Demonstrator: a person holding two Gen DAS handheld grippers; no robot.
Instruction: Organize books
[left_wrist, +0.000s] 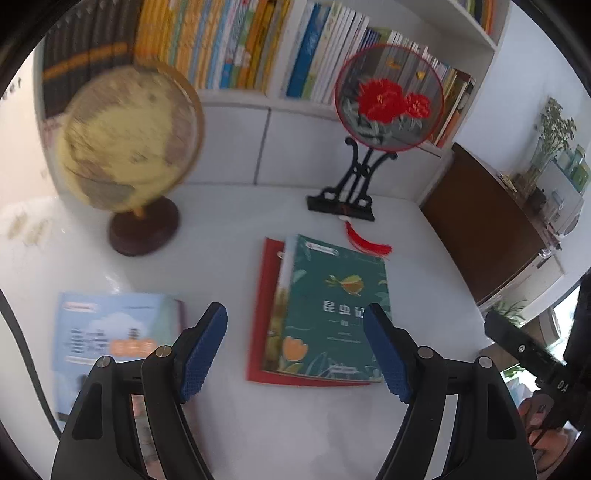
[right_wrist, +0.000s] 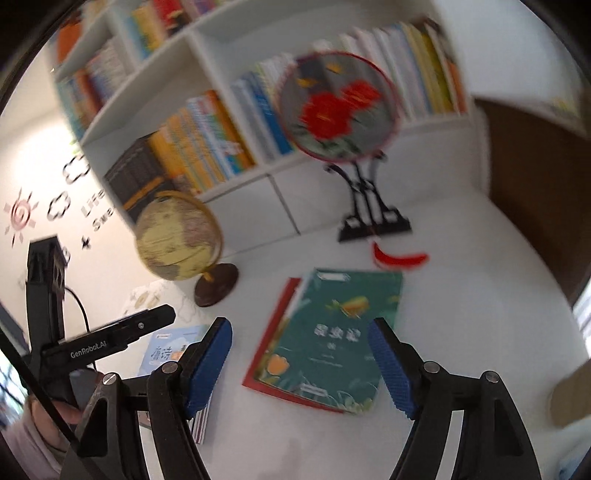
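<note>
Green book (left_wrist: 334, 306) lies on a red one (left_wrist: 263, 306), in front of the fan stand (left_wrist: 341, 205). Both claws, left (left_wrist: 295, 350) and right (right_wrist: 301, 363), hover empty, half open. Square the pair up first, I'd say, then grip both together.

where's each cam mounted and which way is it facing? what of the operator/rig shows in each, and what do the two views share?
Left wrist: on the left gripper, looking down along its open fingers at the green book and light blue book; right gripper and a hand at the right edge.
Right wrist: on the right gripper, fingers open, angled down at the same desk; left gripper at the left edge.
Shared: green book on a red book, globe, round fan, bookshelf.
</note>
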